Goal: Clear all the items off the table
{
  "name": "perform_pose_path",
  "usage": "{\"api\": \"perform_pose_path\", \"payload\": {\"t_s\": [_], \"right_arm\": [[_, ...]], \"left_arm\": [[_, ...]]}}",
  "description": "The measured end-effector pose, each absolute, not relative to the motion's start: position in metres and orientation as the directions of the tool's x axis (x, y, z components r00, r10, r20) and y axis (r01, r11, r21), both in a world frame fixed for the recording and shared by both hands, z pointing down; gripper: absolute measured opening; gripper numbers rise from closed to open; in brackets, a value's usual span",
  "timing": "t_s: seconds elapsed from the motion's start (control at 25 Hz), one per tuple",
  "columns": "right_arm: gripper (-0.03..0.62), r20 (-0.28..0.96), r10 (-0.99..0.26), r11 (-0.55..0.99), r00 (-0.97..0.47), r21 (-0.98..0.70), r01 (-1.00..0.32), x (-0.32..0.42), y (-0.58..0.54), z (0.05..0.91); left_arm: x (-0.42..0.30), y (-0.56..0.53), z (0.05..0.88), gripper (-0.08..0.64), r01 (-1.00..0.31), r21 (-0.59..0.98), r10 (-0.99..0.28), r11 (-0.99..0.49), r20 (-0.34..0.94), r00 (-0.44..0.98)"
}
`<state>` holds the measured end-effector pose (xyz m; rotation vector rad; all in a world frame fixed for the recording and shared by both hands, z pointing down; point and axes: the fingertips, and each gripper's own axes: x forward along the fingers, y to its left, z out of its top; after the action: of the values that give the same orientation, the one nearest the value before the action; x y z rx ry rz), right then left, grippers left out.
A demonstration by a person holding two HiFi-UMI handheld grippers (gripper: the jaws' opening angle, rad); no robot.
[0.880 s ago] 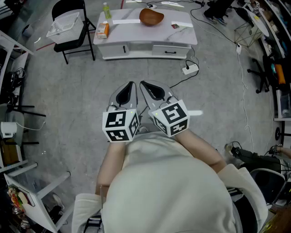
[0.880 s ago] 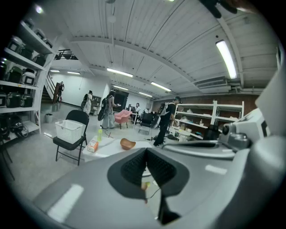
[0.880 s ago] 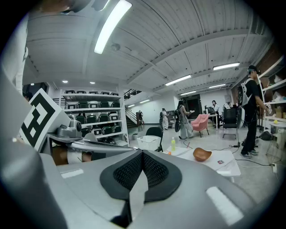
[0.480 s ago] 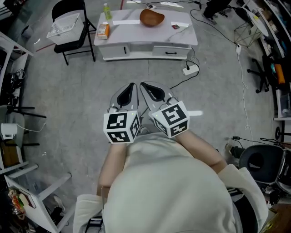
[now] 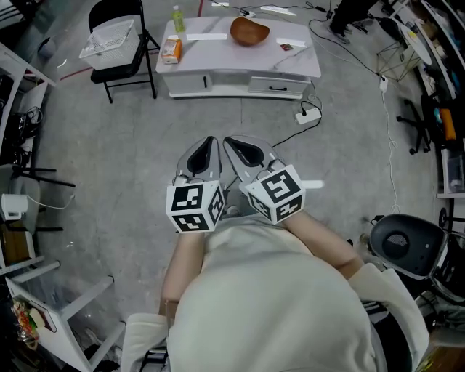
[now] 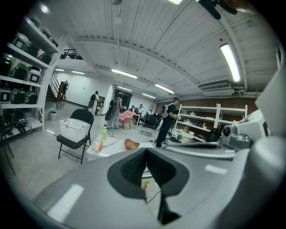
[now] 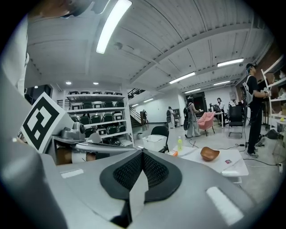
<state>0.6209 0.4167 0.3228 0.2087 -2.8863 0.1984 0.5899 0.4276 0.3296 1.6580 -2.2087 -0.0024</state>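
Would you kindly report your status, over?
Left tool, right tool shut, empty, side by side. Table ahead: bowl, carton, bottle on it. Power strip on the floor by its front.

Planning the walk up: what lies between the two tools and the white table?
Only bare floor, as the head view shows. A power strip lies right of that path, near the table.

The grey concrete floor (image 5: pixel 109 160) fills the frame. A black folding chair (image 5: pixel 110 11) stands at upper left. Long ceiling lamps (image 7: pixel 112 22) are lit.
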Motion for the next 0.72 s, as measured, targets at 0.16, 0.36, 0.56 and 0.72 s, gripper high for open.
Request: {"api": "perform_pose_path", "payload": {"t_s": [0.16,0.36,0.56,0.72], "right_arm": [[-0.002,0.259,-0.108,0.982,-0.96,-0.125,-0.144,0.612,0.412,0.323],[-0.002,0.263,-0.08,0.985,-0.961,-0.128,-0.117,0.593,0.408,0.326],[-0.002,0.255,-0.054,0.987,-0.966,-0.135,-0.091,0.56,0.394,0.327],[-0.002,0.238,-0.03,0.989,-0.971,-0.132,-0.063,0.522,0.373,0.325]], "left_arm": [[0.578,0.424,0.33,0.008,-0.915,0.236,-0.92,0.327,0.3,-0.251],[0.558,0.419,0.337,0.008,-0.904,0.235,-0.908,0.357,0.315,-0.277],[0.531,0.411,0.339,0.008,-0.897,0.22,-0.896,0.383,0.323,-0.303],[0.499,0.393,0.341,0.008,-0.892,0.207,-0.888,0.402,0.325,-0.325]]}}
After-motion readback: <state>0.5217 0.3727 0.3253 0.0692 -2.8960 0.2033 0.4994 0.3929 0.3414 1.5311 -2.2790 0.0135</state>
